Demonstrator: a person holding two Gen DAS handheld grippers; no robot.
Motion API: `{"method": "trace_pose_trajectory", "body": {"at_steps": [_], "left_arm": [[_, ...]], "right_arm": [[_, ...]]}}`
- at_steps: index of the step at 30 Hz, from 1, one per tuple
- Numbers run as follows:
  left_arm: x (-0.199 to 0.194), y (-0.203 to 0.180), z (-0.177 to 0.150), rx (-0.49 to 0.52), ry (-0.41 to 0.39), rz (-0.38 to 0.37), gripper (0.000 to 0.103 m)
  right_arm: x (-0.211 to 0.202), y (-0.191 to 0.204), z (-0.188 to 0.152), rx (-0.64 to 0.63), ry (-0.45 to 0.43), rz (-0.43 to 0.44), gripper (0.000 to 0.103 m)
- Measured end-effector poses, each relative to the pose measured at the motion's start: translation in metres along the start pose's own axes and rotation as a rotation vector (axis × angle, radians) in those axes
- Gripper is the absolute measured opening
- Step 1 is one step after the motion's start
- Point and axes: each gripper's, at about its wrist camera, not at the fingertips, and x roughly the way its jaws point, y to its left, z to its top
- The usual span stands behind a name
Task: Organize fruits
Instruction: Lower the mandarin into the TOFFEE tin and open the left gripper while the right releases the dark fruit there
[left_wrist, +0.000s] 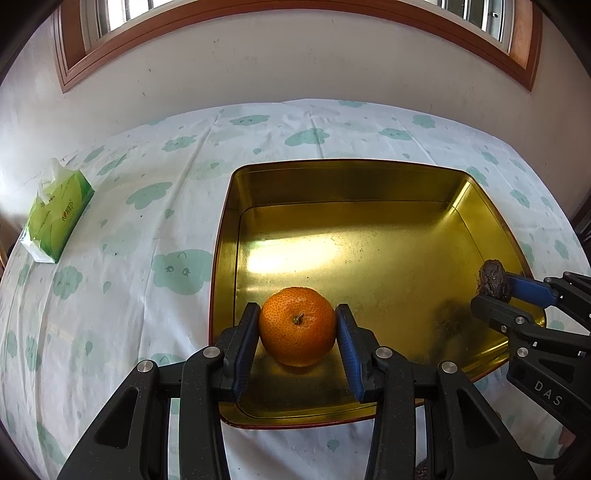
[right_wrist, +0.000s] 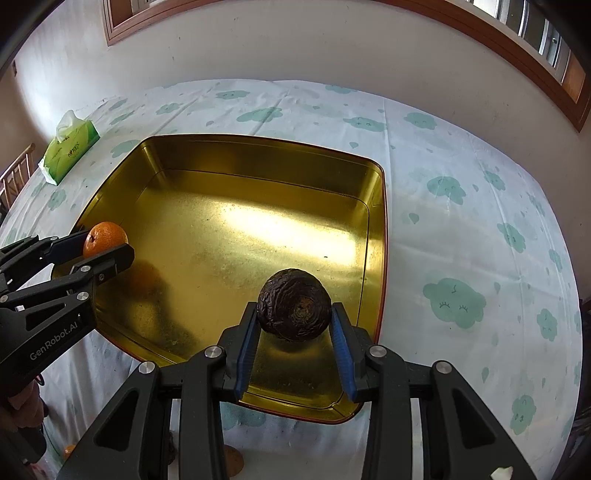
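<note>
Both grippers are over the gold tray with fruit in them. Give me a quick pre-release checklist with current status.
1. Left gripper pads clamp the orange: ok.
2. Right gripper pads clamp the dark wrinkled fruit: ok.
3. Both fruits are above the gold tray, inside its rim: ok.
4. Tray floor under each fruit is bare: ok.
5. Grippers are apart, at opposite sides of the tray: ok.
6. Fruits already touch the tray floor: cannot tell.
</note>
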Motion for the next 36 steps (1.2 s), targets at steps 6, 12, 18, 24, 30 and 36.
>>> {"method": "trace_pose_trajectory", "body": {"at_steps": [6, 12, 18, 24, 30, 36], "left_arm": [[0.003, -0.005, -0.002, 0.015, 0.009, 0.009, 0.042], [0.005, -0.006, -0.003, 0.02, 0.016, 0.016, 0.043], [0.004, -0.006, -0.003, 0.018, 0.013, 0.012, 0.044], [-0.003, -0.004, -0.003, 0.02, 0.0, 0.012, 0.048], [-0.019, -0.005, -0.005, 0.02, -0.023, 0.007, 0.053], [-0.042, -0.006, -0.013, 0.023, -0.05, 0.014, 0.055]], "right_arm": [[0.0, 0.0, 0.0, -0.003, 0.002, -0.001, 0.036], [0.0, 0.001, 0.0, 0.0, 0.003, 0.007, 0.036], [-0.005, 0.001, 0.0, 0.006, -0.004, 0.01, 0.036], [-0.018, 0.001, -0.004, 0.003, -0.022, 0.01, 0.036], [-0.03, -0.005, -0.012, 0.024, -0.034, 0.001, 0.036], [-0.047, -0.006, -0.024, 0.029, -0.052, -0.006, 0.036]]}}
